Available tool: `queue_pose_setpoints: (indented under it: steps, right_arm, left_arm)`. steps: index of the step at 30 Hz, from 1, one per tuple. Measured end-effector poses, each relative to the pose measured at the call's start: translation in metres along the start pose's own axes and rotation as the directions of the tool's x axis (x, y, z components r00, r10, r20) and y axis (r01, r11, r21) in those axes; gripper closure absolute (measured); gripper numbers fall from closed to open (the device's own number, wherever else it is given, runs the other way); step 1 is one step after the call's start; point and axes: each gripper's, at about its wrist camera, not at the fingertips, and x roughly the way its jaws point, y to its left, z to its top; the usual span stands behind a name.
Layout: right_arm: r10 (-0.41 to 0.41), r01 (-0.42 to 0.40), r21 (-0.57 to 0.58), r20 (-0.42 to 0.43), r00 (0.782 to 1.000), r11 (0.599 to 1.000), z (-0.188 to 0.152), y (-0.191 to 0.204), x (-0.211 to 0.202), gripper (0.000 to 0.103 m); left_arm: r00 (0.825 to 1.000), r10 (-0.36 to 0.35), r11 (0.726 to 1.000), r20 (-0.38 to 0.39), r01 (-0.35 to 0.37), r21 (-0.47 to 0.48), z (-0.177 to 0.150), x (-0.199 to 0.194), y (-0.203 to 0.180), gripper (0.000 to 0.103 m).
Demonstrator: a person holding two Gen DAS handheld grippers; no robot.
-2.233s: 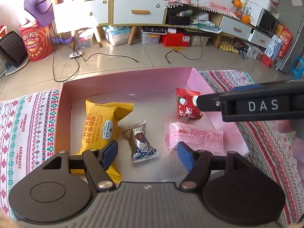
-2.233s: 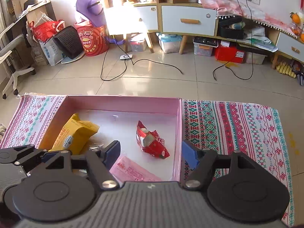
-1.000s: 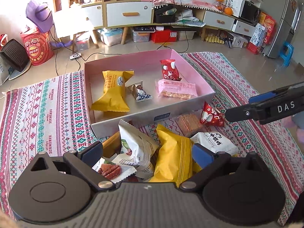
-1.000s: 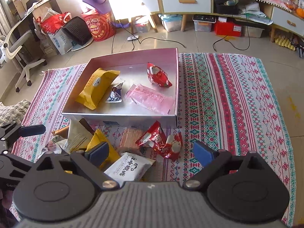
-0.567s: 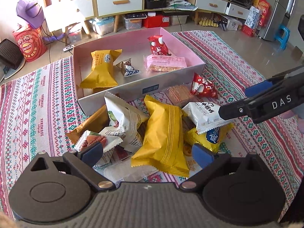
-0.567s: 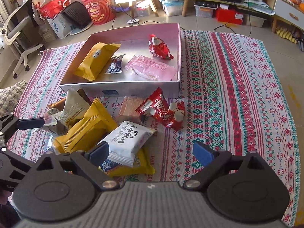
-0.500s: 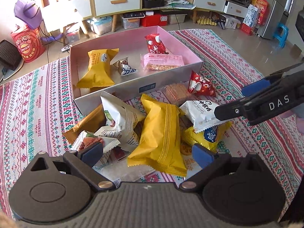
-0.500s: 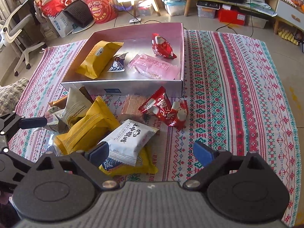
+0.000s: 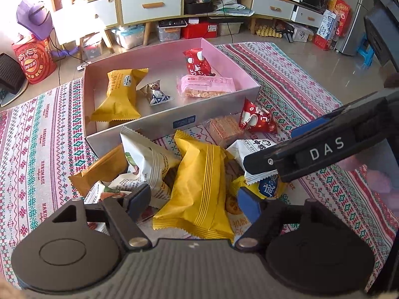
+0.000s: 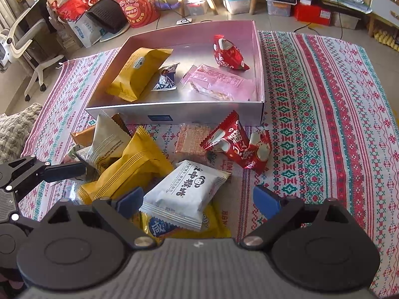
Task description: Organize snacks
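My left gripper [image 9: 193, 200] hangs wide and empty over a yellow packet [image 9: 202, 186]; my right gripper [image 10: 198, 200], equally wide, over a white packet [image 10: 189, 191]. Ahead, the pink box [image 10: 174, 114] holds four snacks; I judge most of the pile remains.

Patterned cloth [image 10: 324, 104] — pink box [image 10: 204, 117] and loose snack pile [image 10: 139, 164] on it

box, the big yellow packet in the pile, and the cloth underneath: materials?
Box: looks like coated cardboard, glossy, with sheen on floor and walls; pink tint in the left view. Yellow packet: matte plastic film, going by its crimped serrated ends. Cloth: woven textile, likely cotton, with visible weave and stitched-looking pattern.
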Motion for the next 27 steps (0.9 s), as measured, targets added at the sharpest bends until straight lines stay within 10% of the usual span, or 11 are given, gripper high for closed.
queue_pose_setpoints:
  steps: [27]
  right_arm:
    - [0.057,-0.056,0.051,-0.029,0.998,0.997,0.002,-0.018,0.004,0.028]
  left_arm:
    - [0.999,-0.023,1.000,-0.023,0.024,0.015,0.007,0.026,-0.004,0.048]
